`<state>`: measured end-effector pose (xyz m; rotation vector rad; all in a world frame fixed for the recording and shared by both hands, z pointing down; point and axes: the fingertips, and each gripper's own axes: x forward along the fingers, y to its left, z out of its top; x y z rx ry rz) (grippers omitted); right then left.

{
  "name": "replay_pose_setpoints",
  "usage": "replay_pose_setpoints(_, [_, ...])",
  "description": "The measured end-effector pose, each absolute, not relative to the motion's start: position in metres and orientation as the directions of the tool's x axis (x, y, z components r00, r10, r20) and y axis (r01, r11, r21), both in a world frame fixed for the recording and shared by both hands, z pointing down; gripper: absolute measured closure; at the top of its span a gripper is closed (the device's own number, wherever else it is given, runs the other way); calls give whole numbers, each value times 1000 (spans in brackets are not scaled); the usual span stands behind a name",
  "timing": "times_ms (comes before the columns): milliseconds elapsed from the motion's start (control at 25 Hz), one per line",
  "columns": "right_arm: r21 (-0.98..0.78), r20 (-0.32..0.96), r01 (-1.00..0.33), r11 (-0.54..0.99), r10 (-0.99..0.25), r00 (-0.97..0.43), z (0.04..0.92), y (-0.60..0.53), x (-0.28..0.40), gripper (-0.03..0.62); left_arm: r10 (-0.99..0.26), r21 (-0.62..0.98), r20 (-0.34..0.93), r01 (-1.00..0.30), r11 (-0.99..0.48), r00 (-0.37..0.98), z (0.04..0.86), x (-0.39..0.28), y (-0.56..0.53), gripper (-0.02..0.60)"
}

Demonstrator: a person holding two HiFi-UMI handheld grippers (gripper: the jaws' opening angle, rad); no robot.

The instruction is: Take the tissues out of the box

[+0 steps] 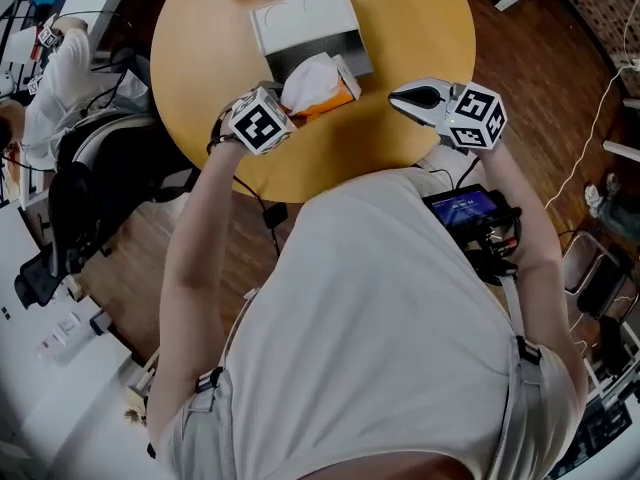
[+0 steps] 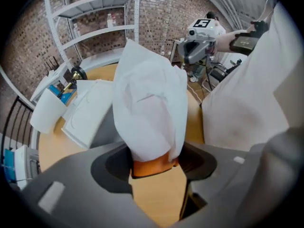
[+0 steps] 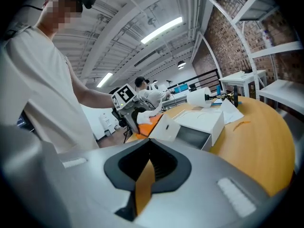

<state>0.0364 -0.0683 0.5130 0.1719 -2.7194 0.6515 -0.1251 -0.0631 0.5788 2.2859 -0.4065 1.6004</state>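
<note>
An orange tissue pack [image 1: 318,90] with a white tissue [image 2: 149,103] bunched out of its top sits near the front of the round wooden table [image 1: 420,28]. My left gripper [image 2: 154,164] is shut on the orange base of the pack, a jaw pressed against each side. Just behind the pack, the white box [image 1: 305,23] lies open with its dark inside showing. My right gripper [image 1: 408,98] hovers to the right of the pack with its jaws together and nothing between them. In the right gripper view the box [image 3: 199,122] and the held pack [image 3: 145,119] lie ahead to the left.
A white paper roll [image 2: 47,110] and loose white sheets [image 2: 92,110] lie at the far side of the table. A black chair [image 1: 90,188] and another person [image 1: 60,78] are off the table's left. Metal shelves [image 2: 95,13] stand behind.
</note>
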Motion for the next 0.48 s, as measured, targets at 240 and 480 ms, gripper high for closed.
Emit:
replay_pose_setpoints(240, [-413, 372, -181, 893, -16, -928, 512, -67, 29, 592, 167, 309, 914, -368, -877, 371, 632, -100, 16, 298])
replay_pose_setpoints(480, [-415, 385, -202, 887, -30, -922, 515, -71, 30, 594, 166, 236, 962, -351, -906, 218, 684, -107, 3, 280])
